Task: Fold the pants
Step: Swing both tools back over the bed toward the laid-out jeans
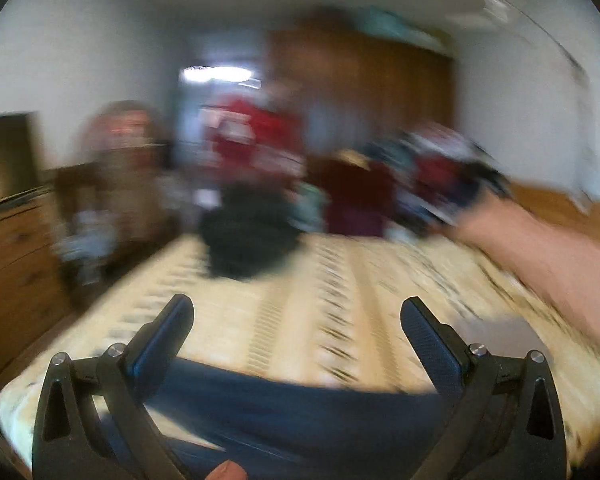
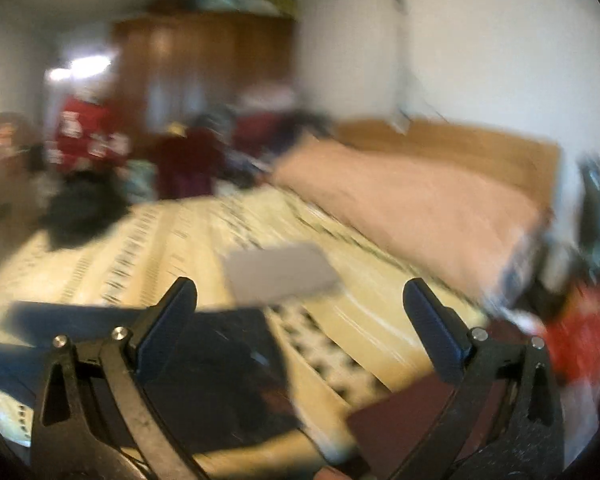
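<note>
Blur everywhere, both views smeared. Far left in the left wrist view, a wooden dresser (image 1: 16, 264) stands hard against the bed's left edge, grain just readable. The bedspread (image 1: 284, 312) is cream with rows of small dark marks, flat and wide through the middle. The left gripper (image 1: 296, 312) hangs over it with its black ribbed fingers spread wide and nothing between them. Right beneath it lie the pants (image 1: 284, 412), dark blue, smooth cloth stretched across the near edge of the bed. Further back, a black heap of clothing (image 1: 248, 236) sits on the spread, and a maroon garment (image 1: 356, 200) is beside it to the right. A brown wardrobe (image 1: 360, 80) fills the back wall. A bare forearm (image 1: 548, 264) cuts in along the right.

In the right wrist view, the pants (image 2: 72, 320) run off to the left along the near edge. The right gripper (image 2: 300, 300) is also wide apart, gripping nothing. Between its fingers and a little beyond lies a flat grey rectangle (image 2: 280, 272), what it is I cannot tell. A dark rumpled item (image 2: 228, 368) is below the left finger. A pink blanket (image 2: 412, 200) banks up on the right, soft and thick, against a wooden headboard (image 2: 480, 148). Red cloth (image 2: 584, 340) spills at the far right edge.
</note>
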A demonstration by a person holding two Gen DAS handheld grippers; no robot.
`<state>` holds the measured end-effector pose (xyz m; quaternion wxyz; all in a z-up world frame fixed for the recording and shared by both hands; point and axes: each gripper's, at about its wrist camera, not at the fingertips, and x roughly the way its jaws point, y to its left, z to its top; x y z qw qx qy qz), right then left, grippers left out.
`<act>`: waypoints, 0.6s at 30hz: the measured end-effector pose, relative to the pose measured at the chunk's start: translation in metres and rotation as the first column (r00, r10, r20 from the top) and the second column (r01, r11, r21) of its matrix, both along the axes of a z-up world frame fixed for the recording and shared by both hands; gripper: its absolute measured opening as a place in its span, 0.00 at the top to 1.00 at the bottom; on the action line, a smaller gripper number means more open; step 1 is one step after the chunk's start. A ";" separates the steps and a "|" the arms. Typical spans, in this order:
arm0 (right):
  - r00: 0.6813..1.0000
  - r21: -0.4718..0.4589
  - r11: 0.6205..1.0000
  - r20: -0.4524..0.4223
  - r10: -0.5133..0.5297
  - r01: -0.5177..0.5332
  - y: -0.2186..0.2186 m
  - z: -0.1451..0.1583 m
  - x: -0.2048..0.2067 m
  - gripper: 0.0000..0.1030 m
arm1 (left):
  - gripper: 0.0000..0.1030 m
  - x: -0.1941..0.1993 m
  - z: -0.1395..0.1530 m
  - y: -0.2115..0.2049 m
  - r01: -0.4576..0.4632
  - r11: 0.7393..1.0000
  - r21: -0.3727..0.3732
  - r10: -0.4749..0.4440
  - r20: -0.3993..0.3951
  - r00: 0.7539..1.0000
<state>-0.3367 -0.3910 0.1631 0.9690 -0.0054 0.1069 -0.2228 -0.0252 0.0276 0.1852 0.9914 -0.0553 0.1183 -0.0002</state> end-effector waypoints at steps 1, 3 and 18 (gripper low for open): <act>0.999 -0.026 0.999 0.023 0.035 -0.035 0.013 0.010 0.006 0.00 | 0.00 0.000 0.009 0.030 -0.061 0.998 -0.007 0.061 0.033 0.998; 0.991 -0.087 0.992 0.080 0.103 -0.096 0.043 0.034 0.016 0.00 | 0.00 -0.001 0.028 0.081 -0.176 0.984 0.014 0.174 0.104 0.979; 0.845 -0.060 0.847 -0.130 0.518 -0.528 0.143 -0.039 0.155 0.00 | 0.00 0.139 -0.048 0.301 -0.066 0.982 0.178 0.100 -0.188 0.977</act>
